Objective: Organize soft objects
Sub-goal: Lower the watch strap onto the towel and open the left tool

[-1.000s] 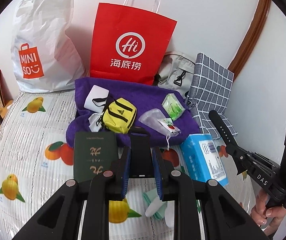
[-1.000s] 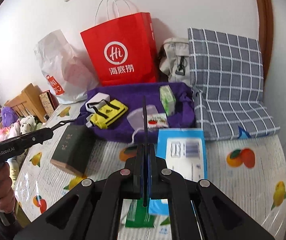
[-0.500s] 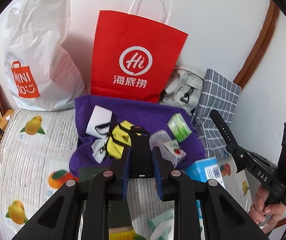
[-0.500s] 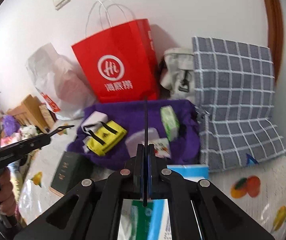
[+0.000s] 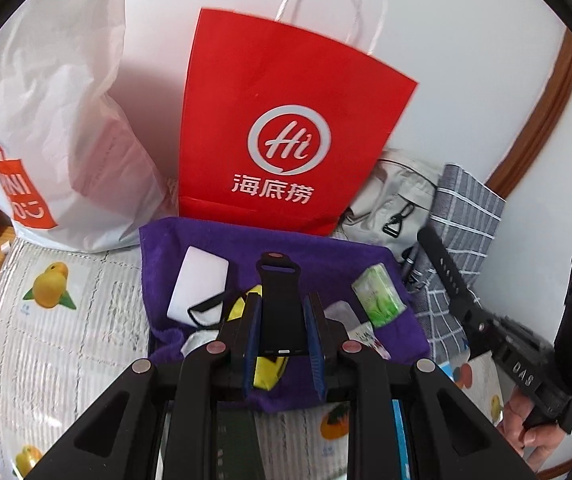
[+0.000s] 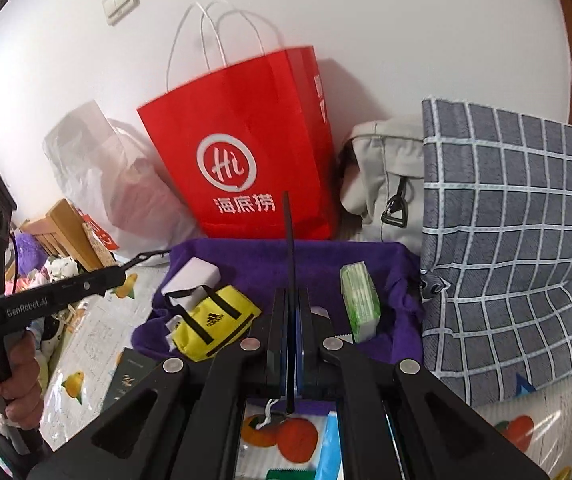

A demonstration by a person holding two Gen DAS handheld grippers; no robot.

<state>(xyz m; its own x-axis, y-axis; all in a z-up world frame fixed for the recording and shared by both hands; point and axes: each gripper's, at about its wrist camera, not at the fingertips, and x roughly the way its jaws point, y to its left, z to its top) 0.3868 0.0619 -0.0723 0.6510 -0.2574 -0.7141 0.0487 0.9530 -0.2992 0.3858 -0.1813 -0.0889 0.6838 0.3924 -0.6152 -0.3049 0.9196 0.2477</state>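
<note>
A purple towel (image 5: 326, 264) lies on the bed with a yellow pouch (image 6: 216, 322), a white pack (image 5: 198, 286) and a green tissue pack (image 5: 378, 294) on it. My left gripper (image 5: 282, 299) hovers above the towel's near part, shut on a flat black strap (image 5: 280, 280) with a loop at its far end. My right gripper (image 6: 292, 292) is shut on a thin black strap (image 6: 288, 240) seen edge-on; in the left wrist view this strap (image 5: 446, 274) shows a row of holes. A hand holds each gripper.
A red paper bag (image 5: 286, 136) stands against the wall behind the towel, a white plastic bag (image 5: 58, 120) to its left, a grey bag (image 6: 386, 172) and a checked pillow (image 6: 506, 232) to its right. A dark booklet (image 6: 130, 376) and a blue box (image 6: 332, 452) lie near the towel's front edge.
Both grippers have moved forward toward the wall with their straps still held. The towel and the bags look nearer and larger; the booklet and blue box have slipped under the grippers.
</note>
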